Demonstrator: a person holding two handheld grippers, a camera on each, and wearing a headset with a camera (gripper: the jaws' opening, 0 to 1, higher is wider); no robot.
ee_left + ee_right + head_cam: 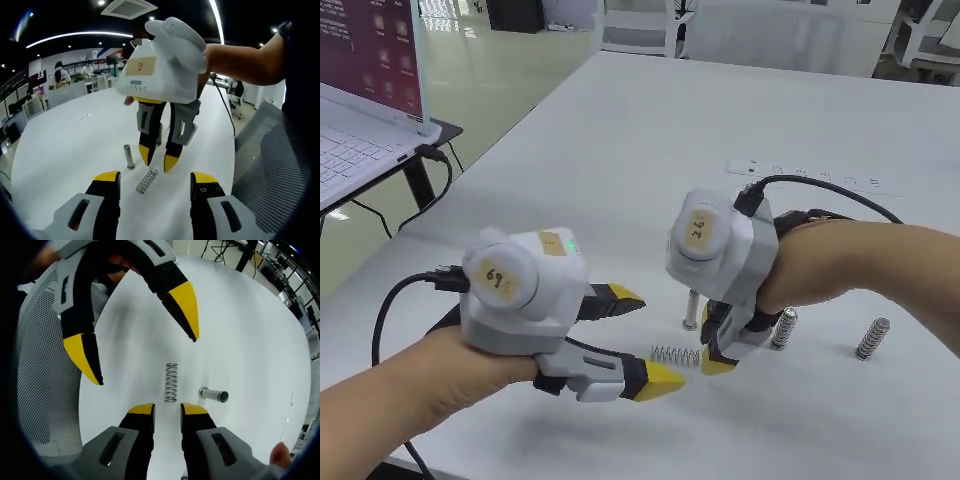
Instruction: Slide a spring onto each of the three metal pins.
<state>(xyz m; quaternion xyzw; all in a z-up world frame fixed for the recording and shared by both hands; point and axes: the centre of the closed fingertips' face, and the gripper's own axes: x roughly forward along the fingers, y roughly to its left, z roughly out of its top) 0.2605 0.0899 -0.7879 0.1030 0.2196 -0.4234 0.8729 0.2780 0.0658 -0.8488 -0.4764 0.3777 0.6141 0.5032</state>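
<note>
A loose spring (675, 355) (146, 180) (171, 382) lies flat on the white table (620, 150). Just beyond it stands a bare metal pin (692, 310) (129, 156) (214, 395). Two more springs (783, 328) (871, 338) stand upright further right, apparently on pins. My right gripper (715, 360) (157, 157) (167, 409) points down at the loose spring's end, narrowly open, holding nothing. My left gripper (642, 338) (155, 177) (140, 335) hovers wide open to the left of that spring, with nothing between its jaws.
A laptop (360, 110) sits on a stand off the table's left edge, with cables hanging below it. A power strip (800, 178) lies on the table behind the right hand. Chairs (770, 35) stand at the far end.
</note>
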